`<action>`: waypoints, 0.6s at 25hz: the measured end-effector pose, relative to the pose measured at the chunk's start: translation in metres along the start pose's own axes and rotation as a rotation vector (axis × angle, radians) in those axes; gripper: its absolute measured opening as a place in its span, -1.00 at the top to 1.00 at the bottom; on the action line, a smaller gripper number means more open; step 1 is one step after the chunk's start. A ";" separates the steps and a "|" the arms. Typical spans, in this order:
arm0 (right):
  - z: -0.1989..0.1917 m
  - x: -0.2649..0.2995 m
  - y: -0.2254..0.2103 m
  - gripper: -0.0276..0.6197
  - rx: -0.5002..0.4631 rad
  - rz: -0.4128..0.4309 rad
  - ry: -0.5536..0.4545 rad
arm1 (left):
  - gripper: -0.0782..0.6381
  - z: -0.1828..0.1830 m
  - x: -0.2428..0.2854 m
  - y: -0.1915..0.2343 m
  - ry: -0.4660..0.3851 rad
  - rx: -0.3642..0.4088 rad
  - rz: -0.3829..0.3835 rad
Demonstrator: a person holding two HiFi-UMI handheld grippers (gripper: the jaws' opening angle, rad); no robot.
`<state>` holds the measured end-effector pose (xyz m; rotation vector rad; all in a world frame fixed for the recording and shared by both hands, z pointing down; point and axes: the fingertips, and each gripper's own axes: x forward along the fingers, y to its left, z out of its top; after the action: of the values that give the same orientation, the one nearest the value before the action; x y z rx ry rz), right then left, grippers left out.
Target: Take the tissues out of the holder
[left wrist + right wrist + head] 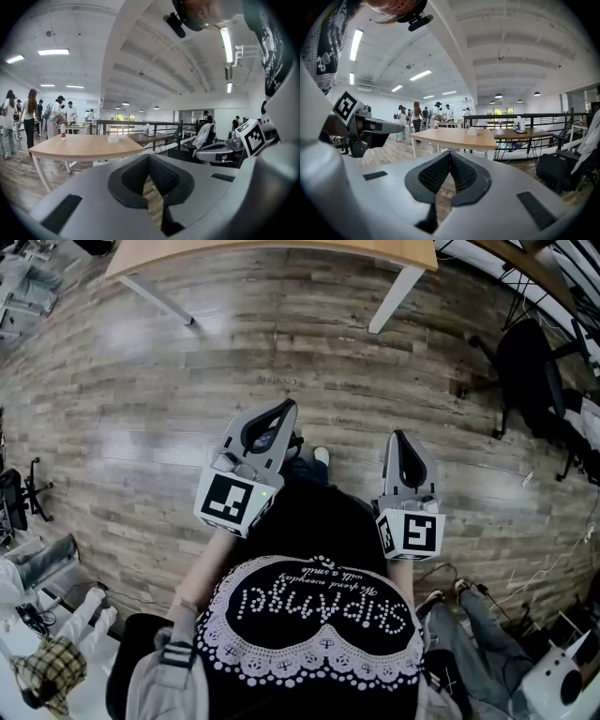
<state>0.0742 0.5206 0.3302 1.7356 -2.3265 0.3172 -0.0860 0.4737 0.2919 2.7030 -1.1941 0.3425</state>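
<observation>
Right gripper view has a small white box (472, 131) on the wooden table (450, 138), well ahead of the jaw tips. I'm guessing that's the tissue holder, but it's too small to be sure and I can't make out any tissue sticking up. It's the only candidate I can spot.

What could go wrong from here, imo:
- The right gripper (449, 157) and left gripper (149, 161) both have their jaws pressed together with nothing between them. If they arrive at the box like that, they'll just poke it and shove it across the tabletop.
- The box looks light, so pulling a tissue with one gripper and not pinning the holder with the other probably lifts the whole thing.
- A black office chair (530, 362) sits off to the right of the right gripper, so a wide swing on the walk-up could clip it.

Pose-wise, both grippers are held out in front of the person's torso, side by side and near each other, noses tipped slightly down toward the plank floor (141, 399), marker cubes facing back at the body.
</observation>
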 end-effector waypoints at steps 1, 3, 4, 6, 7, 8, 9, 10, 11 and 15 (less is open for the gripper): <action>0.001 0.001 0.000 0.88 0.007 0.012 -0.006 | 0.76 -0.001 0.000 0.001 0.006 -0.005 0.010; 0.002 0.005 -0.002 0.88 0.025 0.035 -0.017 | 0.76 -0.003 0.002 0.005 0.018 -0.014 0.028; 0.003 0.008 -0.003 0.88 0.033 0.040 -0.020 | 0.76 -0.004 0.003 0.008 0.023 -0.019 0.037; 0.004 0.017 -0.008 0.88 0.050 0.039 -0.020 | 0.76 -0.005 0.007 0.016 0.031 -0.027 0.056; 0.004 0.021 -0.010 0.88 0.061 0.038 -0.017 | 0.76 -0.004 0.008 0.022 0.034 -0.033 0.068; 0.004 0.025 -0.011 0.88 0.074 0.040 -0.011 | 0.76 -0.004 0.008 0.028 0.038 -0.041 0.083; 0.005 0.030 -0.012 0.88 0.084 0.043 -0.004 | 0.76 -0.004 0.009 0.035 0.045 -0.051 0.097; 0.005 0.036 -0.013 0.88 0.090 0.046 0.003 | 0.76 -0.003 0.012 0.043 0.051 -0.059 0.109; 0.007 0.043 -0.014 0.88 0.092 0.048 0.008 | 0.76 -0.002 0.015 0.052 0.054 -0.065 0.120; 0.021 0.080 -0.024 0.88 0.092 0.053 0.008 | 0.76 0.005 0.039 0.092 0.055 -0.079 0.149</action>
<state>0.0737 0.4349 0.3351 1.7118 -2.3907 0.4461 -0.1277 0.3836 0.3030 2.5286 -1.3667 0.3783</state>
